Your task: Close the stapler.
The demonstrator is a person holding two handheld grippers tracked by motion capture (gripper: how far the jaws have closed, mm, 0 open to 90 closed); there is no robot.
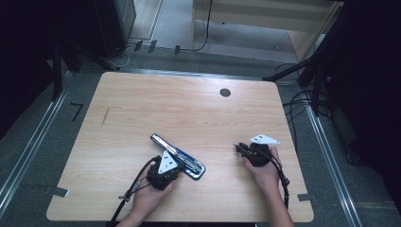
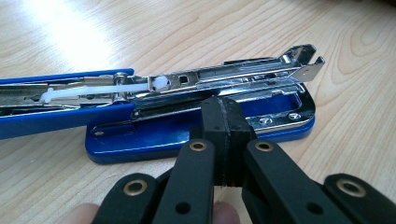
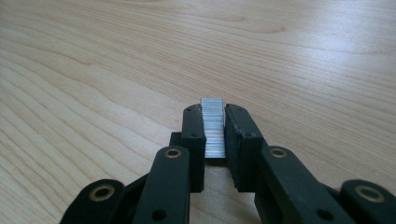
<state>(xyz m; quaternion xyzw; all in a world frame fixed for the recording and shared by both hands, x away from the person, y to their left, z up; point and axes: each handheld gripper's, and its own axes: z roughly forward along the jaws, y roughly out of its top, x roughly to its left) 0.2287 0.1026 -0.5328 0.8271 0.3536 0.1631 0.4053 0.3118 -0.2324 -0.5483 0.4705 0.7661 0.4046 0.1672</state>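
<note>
You are working at a pale wooden table (image 1: 142, 104) with a round dark hole (image 1: 225, 92) near its far edge, on a grey floor (image 1: 28, 142) strung with cables. Your left gripper (image 2: 223, 116) is closed with nothing between its jaws, its tip against the opened blue stapler (image 2: 196, 100) lying mid-table. Your right gripper (image 3: 214, 123), well apart to the right, pinches a strip of staples (image 3: 213, 126) just above the wood.
</note>
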